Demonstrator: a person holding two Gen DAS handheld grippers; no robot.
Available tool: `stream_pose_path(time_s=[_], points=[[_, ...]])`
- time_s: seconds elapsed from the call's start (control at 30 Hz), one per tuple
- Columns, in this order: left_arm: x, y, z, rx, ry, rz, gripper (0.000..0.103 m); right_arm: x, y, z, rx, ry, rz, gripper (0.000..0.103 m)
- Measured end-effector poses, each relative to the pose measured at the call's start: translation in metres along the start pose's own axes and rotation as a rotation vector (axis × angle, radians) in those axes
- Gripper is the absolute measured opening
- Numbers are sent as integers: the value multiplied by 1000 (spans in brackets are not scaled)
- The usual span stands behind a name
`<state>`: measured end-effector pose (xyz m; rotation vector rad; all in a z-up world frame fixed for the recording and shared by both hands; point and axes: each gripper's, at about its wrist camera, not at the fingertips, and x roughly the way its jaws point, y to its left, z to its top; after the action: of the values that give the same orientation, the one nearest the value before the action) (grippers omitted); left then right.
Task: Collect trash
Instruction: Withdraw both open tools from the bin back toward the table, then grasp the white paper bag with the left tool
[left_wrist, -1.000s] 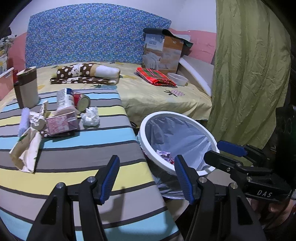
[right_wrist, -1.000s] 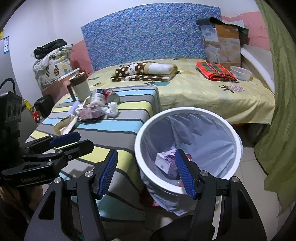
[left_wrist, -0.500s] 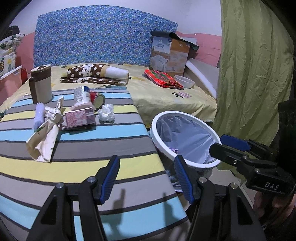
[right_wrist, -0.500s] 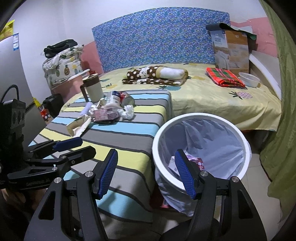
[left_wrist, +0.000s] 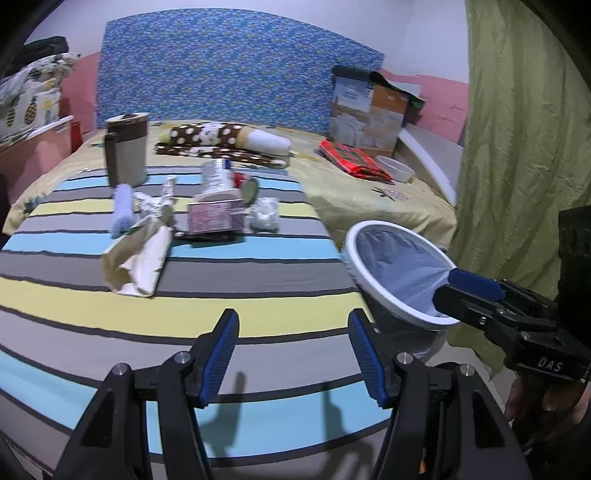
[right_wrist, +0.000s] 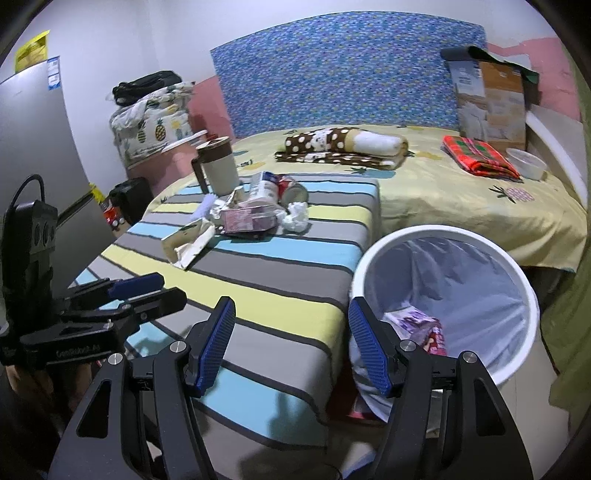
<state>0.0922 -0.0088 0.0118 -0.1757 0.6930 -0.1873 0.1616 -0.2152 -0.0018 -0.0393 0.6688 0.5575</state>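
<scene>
A pile of trash lies on the striped table (left_wrist: 229, 310): a beige paper bag (left_wrist: 138, 260) (right_wrist: 190, 243), a pink carton (left_wrist: 214, 218) (right_wrist: 249, 219), a crumpled tissue (left_wrist: 264, 218) (right_wrist: 296, 217), a white bottle (left_wrist: 218, 179) and a small can (left_wrist: 249, 186). A white bin (left_wrist: 388, 295) (right_wrist: 517, 280) with a liner stands right of the table and holds a pink packet (right_wrist: 421, 325). My left gripper (left_wrist: 291, 354) is open and empty above the table's near edge. My right gripper (right_wrist: 291, 347) is open and empty between table and bin.
A brown and beige mug (left_wrist: 125, 149) and a blue cloth roll (left_wrist: 122, 210) stand behind the trash. The bed (right_wrist: 461, 206) beyond holds a spotted blanket (right_wrist: 343, 147), a red cloth, a bowl and a cardboard box. A green curtain (left_wrist: 517, 147) hangs on the right.
Both grippers have pulled back from the bin and swung left toward the table. The trash pile sits more central in both views. Both stay open and empty.
</scene>
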Motion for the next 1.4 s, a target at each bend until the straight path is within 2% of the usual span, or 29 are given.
stream_pose_path(time_s=[0.3,0.73,1.03,1.2,1.4], points=[[0,37,2,-51,-9,94,63,16,8,8,-21,35,14,65],[8,72,15,-85,-20,159,63,35,17,21,-43,76,25,65],[19,104,28,-110,-36,246,64,55,19,29,-50,108,48,65],[33,124,32,-142,-16,278,64,65,20,31,-52,130,54,65],[60,134,33,-160,42,272,62,77,22,40,-56,142,53,65]])
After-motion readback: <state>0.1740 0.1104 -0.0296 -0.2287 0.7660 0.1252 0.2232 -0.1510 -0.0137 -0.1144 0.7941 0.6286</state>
